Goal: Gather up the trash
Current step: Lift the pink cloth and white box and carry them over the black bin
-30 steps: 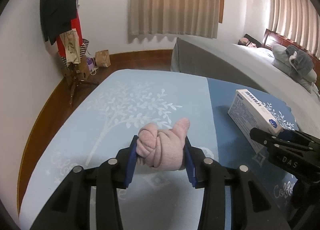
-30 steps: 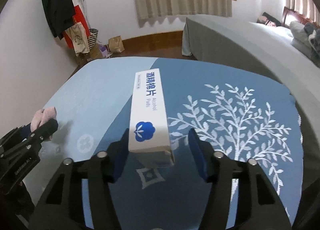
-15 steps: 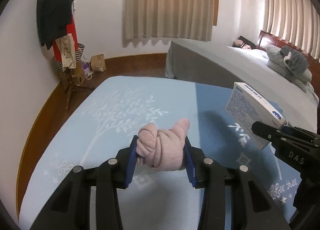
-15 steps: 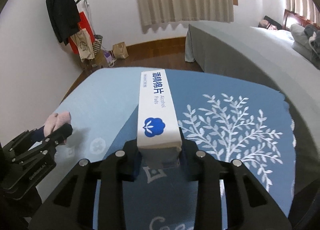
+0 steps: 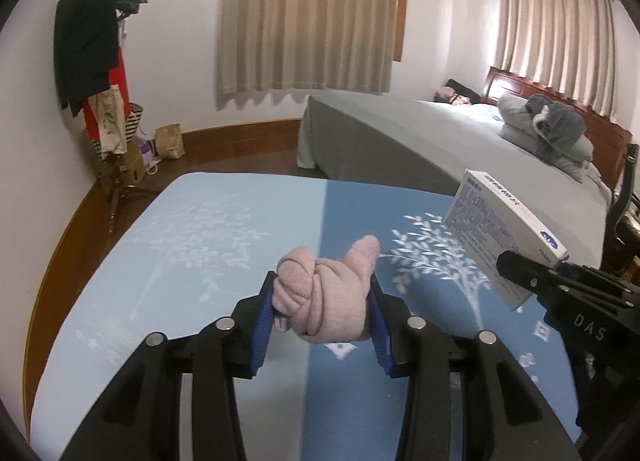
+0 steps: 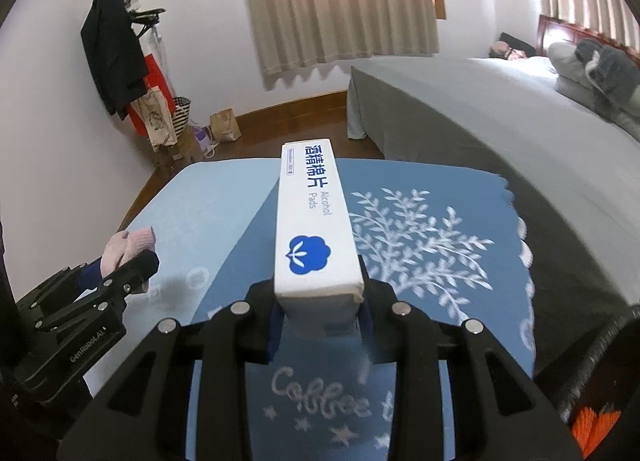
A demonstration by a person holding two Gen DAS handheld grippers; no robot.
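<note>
A knotted pink sock bundle (image 5: pixel 324 293) sits between the blue pads of my left gripper (image 5: pixel 322 313), which is shut on it and holds it above the blue tree-print cloth (image 5: pixel 208 245). The same bundle (image 6: pixel 128 247) shows at the left of the right wrist view, in the left gripper (image 6: pixel 120 273). My right gripper (image 6: pixel 320 309) is shut on the near end of a white alcohol-pads box (image 6: pixel 314 225), lifted off the cloth (image 6: pixel 420 245). From the left wrist view the box (image 5: pixel 504 233) hangs at the right in the right gripper (image 5: pixel 532 277).
A grey bed (image 5: pixel 440 141) with pillows and a wooden headboard lies behind the cloth on the right. A coat stand (image 5: pixel 104 73) with dark clothes and bags stands at the left wall on a wood floor. Something orange (image 6: pixel 592 429) shows at the lower right.
The right gripper closed on the box, which lay on the cloth, and raised it. Both grippers have risen and the cloth sits lower and farther in both views.
</note>
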